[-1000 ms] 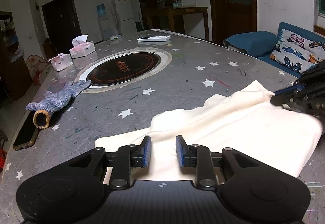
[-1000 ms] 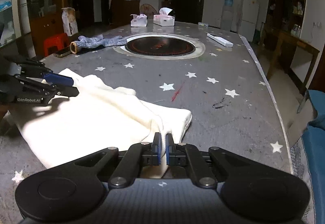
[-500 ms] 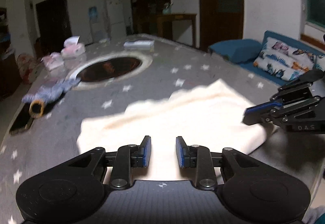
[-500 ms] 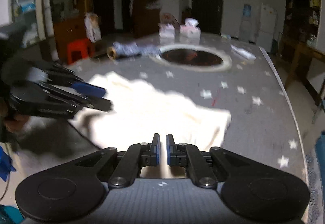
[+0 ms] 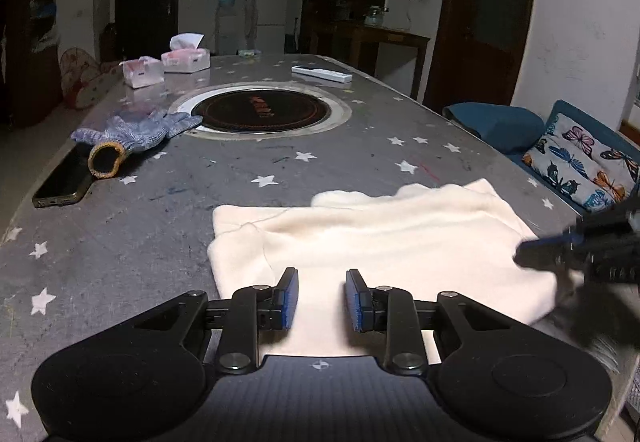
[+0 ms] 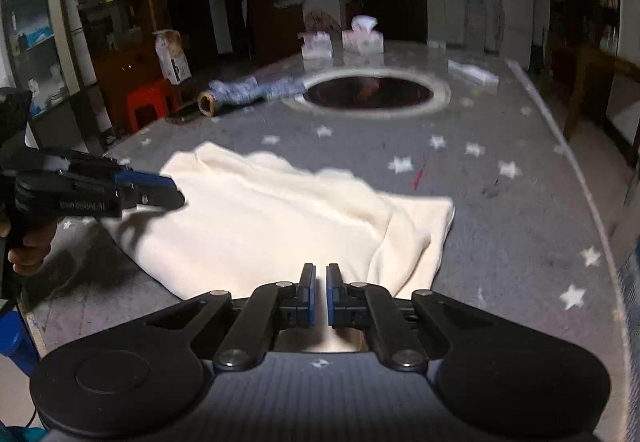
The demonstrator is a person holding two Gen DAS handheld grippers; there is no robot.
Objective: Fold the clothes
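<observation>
A cream garment [image 5: 380, 238] lies folded and flat on the grey star-patterned table [image 5: 160, 234] near its front edge; in the right wrist view the cream garment [image 6: 260, 226] has a doubled flap on its right side. My left gripper [image 5: 321, 298] hovers over the cloth's near left part, open, with nothing between its blue pads. From the right wrist view the left gripper [image 6: 168, 187] sits at the cloth's left edge, held by a hand. My right gripper [image 6: 320, 294] is shut over the cloth's near edge. In the left wrist view the right gripper [image 5: 532, 250] is blurred at the cloth's right edge.
A knitted glove [image 5: 136, 129] and a phone [image 5: 64, 181] lie at the table's left. A round inset hob [image 5: 260, 111] is in the middle, with tissue boxes [image 5: 186, 59] and a white remote [image 5: 322, 73] behind it. A blue sofa with a butterfly cushion [image 5: 580, 157] borders the right edge.
Both grippers have shifted sideways over the cloth and the left one has rolled level. The cloth now lies flatter, with its right part settled on the table.
</observation>
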